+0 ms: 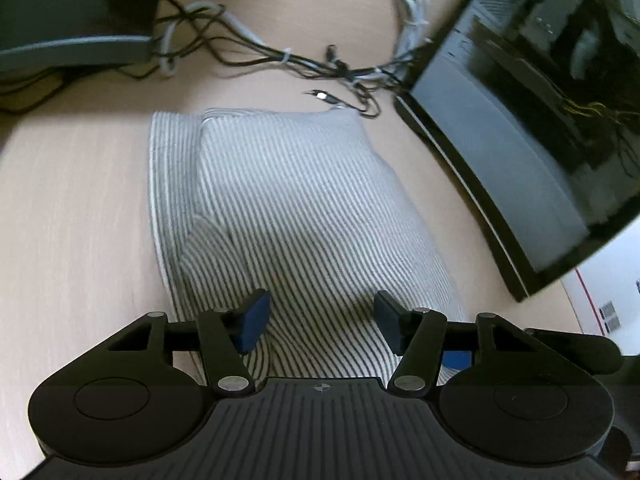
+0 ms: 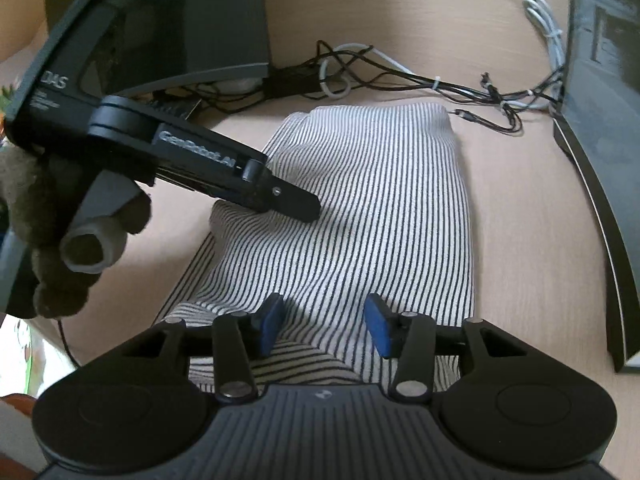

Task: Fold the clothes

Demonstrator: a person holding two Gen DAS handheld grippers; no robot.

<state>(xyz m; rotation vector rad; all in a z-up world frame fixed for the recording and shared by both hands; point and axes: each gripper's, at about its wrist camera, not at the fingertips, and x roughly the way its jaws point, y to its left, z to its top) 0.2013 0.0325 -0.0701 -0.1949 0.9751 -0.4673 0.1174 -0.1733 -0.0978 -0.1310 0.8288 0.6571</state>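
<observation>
A: Where does the striped garment [image 1: 296,208] lie?

B: Folded on the table [image 1: 72,216], with the cables [image 1: 256,52] beyond its far edge and the dark monitor [image 1: 520,128] to its right.

A: And the left tool [image 1: 320,324]?

B: It hangs over the garment's near end, its blue pads [image 1: 256,326] apart and holding nothing. A gloved hand [image 2: 52,248] grips its handle, slanting it down towards the cloth.

A: The right tool [image 2: 326,326]?

B: Also spread, above the garment's near edge.
</observation>
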